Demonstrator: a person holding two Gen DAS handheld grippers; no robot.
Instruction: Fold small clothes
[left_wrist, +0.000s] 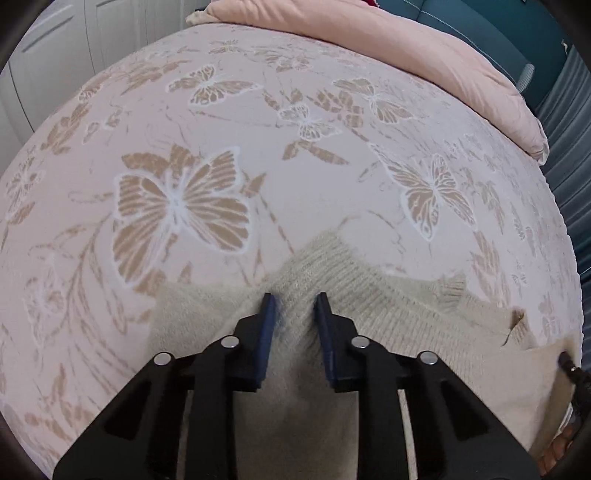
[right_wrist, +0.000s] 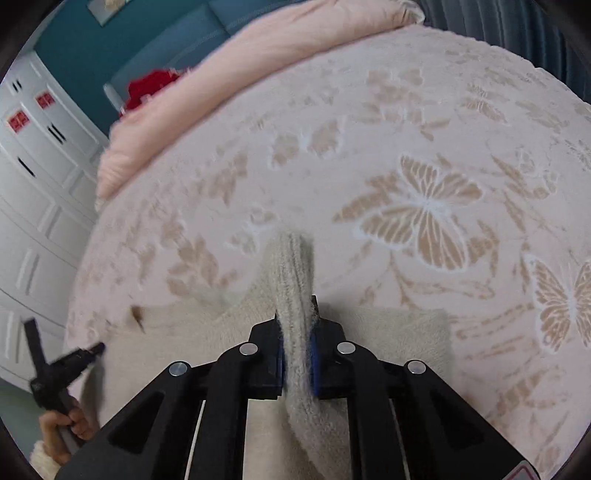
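Observation:
A cream knit sweater (left_wrist: 388, 314) lies on a pink bedspread with butterfly prints (left_wrist: 184, 206). In the left wrist view my left gripper (left_wrist: 295, 301) sits over the sweater's ribbed hem, its blue pads apart with a hump of knit between them, not pinched. In the right wrist view my right gripper (right_wrist: 296, 314) is shut on a bunched ribbed fold of the sweater (right_wrist: 291, 266), which sticks up past the fingertips. The rest of the sweater (right_wrist: 388, 332) lies flat beneath. The left gripper (right_wrist: 62, 365) shows at the lower left, held by a hand.
A folded pink quilt (left_wrist: 424, 55) lies along the far edge of the bed, also in the right wrist view (right_wrist: 258, 55). White cabinet doors (right_wrist: 33, 184) stand to the left. A red item (right_wrist: 147, 88) lies behind the quilt. A teal wall is beyond.

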